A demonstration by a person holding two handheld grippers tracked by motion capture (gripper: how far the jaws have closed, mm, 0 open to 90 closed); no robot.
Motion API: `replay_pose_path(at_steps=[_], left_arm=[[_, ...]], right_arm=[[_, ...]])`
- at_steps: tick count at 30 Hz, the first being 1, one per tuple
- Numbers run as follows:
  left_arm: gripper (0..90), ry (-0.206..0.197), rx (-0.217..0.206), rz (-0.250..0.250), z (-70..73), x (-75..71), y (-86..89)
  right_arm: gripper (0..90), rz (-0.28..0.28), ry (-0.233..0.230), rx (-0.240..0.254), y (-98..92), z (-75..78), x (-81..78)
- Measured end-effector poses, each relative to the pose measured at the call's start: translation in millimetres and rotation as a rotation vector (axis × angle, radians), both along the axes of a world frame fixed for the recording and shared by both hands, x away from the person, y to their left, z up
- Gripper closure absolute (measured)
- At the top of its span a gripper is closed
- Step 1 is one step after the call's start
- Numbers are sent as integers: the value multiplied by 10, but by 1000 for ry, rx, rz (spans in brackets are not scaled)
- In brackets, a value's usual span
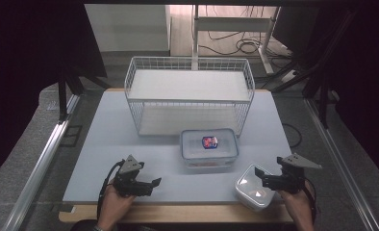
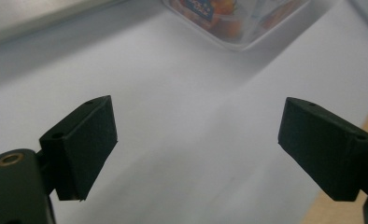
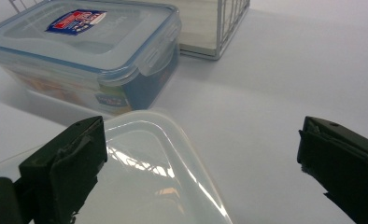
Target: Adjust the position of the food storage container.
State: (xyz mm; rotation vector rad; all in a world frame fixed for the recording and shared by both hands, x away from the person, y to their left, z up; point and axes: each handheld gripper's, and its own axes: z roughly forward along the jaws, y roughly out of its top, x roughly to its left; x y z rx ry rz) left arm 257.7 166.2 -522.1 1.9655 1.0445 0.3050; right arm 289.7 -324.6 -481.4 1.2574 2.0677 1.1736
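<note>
A clear lidded container (image 1: 209,148) with a red and blue label stands mid-table, in front of a white wire basket (image 1: 189,96). A smaller clear container (image 1: 252,187) sits near the front right edge. My left gripper (image 1: 151,185) hovers at the front left, pointing right, open with nothing between its jaws. In the left gripper view the gripper (image 2: 198,121) frames bare table, with the lidded container (image 2: 238,18) farther off. My right gripper (image 1: 260,178) is open at the smaller container's right side. In the right gripper view the gripper (image 3: 201,140) has its left jaw over the smaller container (image 3: 149,177); the lidded container (image 3: 88,42) lies beyond.
The pale table (image 1: 106,144) has a wooden strip along its front edge. The wire basket (image 3: 219,28) has two white shelves and takes up the back middle. Metal rails run along both sides of the table, and cables lie on the floor behind.
</note>
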Motion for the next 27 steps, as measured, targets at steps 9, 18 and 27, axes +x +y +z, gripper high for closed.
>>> replay_pose_path(at_steps=[9,18,27], left_arm=[[84,17,-38,36,13,14,88],[80,-11,-14,43,20,13,80],[78,-25,7,40,18,8,100]], right_arm=[[2,8,31,-16,62,3,-2],[1,-10,49,1,44,7,7],[120,43,68,-30,161,118,-81]])
